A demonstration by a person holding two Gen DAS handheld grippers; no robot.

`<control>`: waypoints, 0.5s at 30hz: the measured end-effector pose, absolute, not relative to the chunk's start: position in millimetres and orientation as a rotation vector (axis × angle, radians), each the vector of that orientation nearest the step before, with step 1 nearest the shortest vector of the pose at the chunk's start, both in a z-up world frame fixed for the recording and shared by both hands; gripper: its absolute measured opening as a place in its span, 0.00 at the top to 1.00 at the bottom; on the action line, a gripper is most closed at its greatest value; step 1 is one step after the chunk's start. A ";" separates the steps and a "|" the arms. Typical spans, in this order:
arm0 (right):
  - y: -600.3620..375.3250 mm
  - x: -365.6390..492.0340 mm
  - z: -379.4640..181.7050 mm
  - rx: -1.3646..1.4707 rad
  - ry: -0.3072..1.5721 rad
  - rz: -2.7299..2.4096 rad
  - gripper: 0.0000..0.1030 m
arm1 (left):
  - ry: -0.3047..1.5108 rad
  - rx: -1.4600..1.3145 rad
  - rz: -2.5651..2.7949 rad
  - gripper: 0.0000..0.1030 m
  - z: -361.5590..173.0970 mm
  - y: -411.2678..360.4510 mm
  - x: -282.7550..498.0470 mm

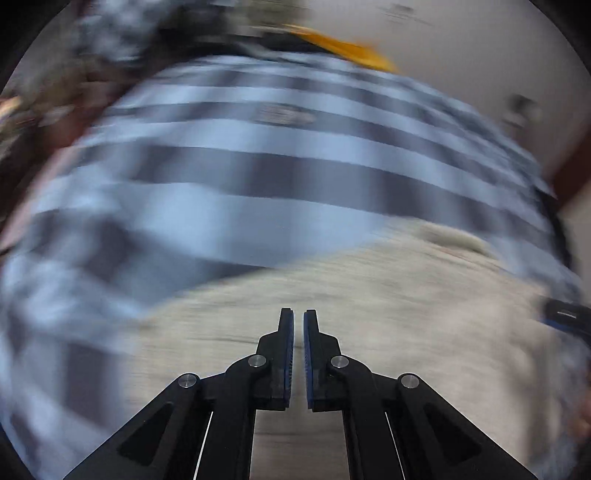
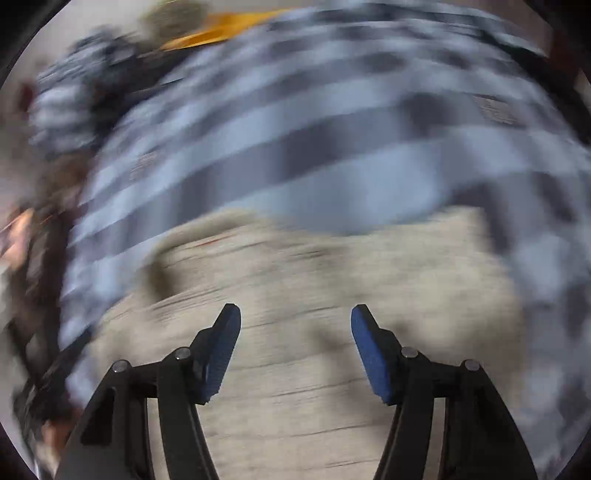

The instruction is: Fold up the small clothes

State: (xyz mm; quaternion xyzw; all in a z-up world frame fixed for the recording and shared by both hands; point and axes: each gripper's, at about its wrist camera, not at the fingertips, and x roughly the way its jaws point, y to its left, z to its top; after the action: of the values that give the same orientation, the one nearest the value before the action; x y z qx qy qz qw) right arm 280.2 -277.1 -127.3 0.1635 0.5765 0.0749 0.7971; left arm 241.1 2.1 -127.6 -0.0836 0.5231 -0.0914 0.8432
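Observation:
Both views are heavily motion-blurred. A beige garment (image 1: 332,295) lies on a blue and grey checked cloth (image 1: 240,155). In the left wrist view my left gripper (image 1: 298,317) hovers over the beige garment with its jaws almost together and nothing between them. In the right wrist view the beige garment (image 2: 332,280) fills the lower middle over the checked cloth (image 2: 314,155). My right gripper (image 2: 295,314) is wide open and empty above the garment.
An orange object (image 1: 343,48) lies beyond the checked cloth; it also shows in the right wrist view (image 2: 221,29). A dark patterned pile (image 2: 85,81) sits at the far left. A pale surface (image 1: 480,55) lies beyond the cloth.

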 end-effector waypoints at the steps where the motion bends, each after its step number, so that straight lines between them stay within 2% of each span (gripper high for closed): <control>1: -263.1 282.7 -133.0 0.326 1.256 0.214 0.39 | 1.141 -0.190 -0.304 0.97 -136.3 -18.6 242.0; 4: -242.5 298.6 -166.0 0.227 1.339 0.255 0.39 | 1.249 -0.172 -0.339 0.97 -166.9 -46.1 255.0; 6: -255.1 307.6 -183.6 0.259 1.378 0.275 0.39 | 1.236 -0.280 -0.340 0.97 -176.3 -30.6 263.9; 8: -288.6 307.3 -182.9 0.475 1.370 0.318 0.41 | 1.214 -0.411 -0.284 0.97 -174.4 3.1 272.8; 10: -323.7 301.2 -179.3 0.600 1.373 0.218 0.39 | 1.191 -0.388 -0.123 0.97 -168.8 37.2 278.2; 15: -397.5 262.8 -147.1 0.506 1.311 -0.252 0.39 | 1.226 -0.295 0.097 0.97 -152.0 115.8 264.0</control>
State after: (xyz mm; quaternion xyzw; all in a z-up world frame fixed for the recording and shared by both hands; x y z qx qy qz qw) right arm 262.8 -397.5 -147.1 0.2322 0.6010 -0.1155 0.7560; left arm 264.0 115.8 -152.0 -0.1377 0.5729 0.0455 0.8067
